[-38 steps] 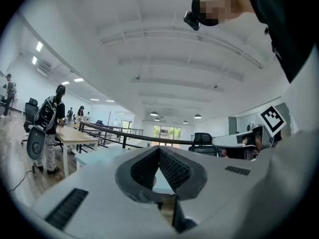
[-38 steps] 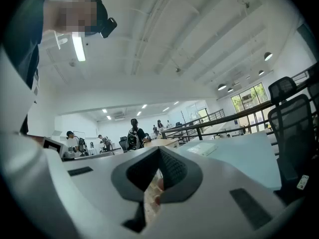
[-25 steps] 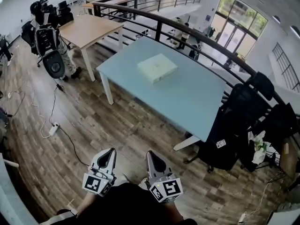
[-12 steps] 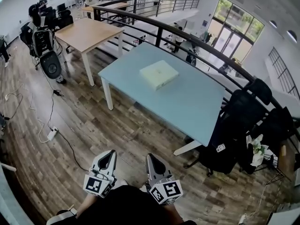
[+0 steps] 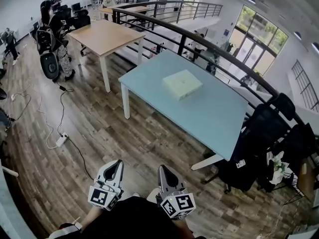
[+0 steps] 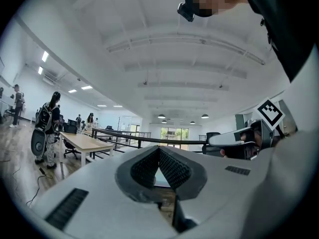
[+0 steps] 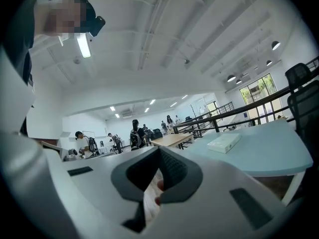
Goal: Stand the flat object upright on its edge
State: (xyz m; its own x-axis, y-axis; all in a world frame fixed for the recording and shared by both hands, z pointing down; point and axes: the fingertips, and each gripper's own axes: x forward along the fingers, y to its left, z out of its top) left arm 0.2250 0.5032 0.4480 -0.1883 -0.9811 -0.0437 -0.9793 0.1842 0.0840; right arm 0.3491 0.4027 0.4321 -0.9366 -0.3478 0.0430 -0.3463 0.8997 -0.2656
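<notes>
The flat object is a white box [image 5: 182, 84] lying flat on the light blue table [image 5: 209, 116], well ahead of me. In the right gripper view the white box [image 7: 224, 143] shows far off on that table [image 7: 264, 156]. My left gripper [image 5: 117, 163] and right gripper [image 5: 162, 169] are held low near my body, over the wooden floor and far short of the table. Both are shut with nothing between the jaws; the left gripper [image 6: 159, 151] and the right gripper [image 7: 160, 154] each show their pads meeting at the tips.
A wooden table [image 5: 102, 36] stands at the back left, with a dark railing [image 5: 199, 41] behind both tables. Black chairs [image 5: 264, 128] crowd the blue table's right end. People with equipment [image 5: 52, 44] stand far left. A power strip [image 5: 62, 140] and cables lie on the floor.
The table and box have slid right and slightly down in the head view as I move. Both grippers stay shut and keep their place in front of my body.
</notes>
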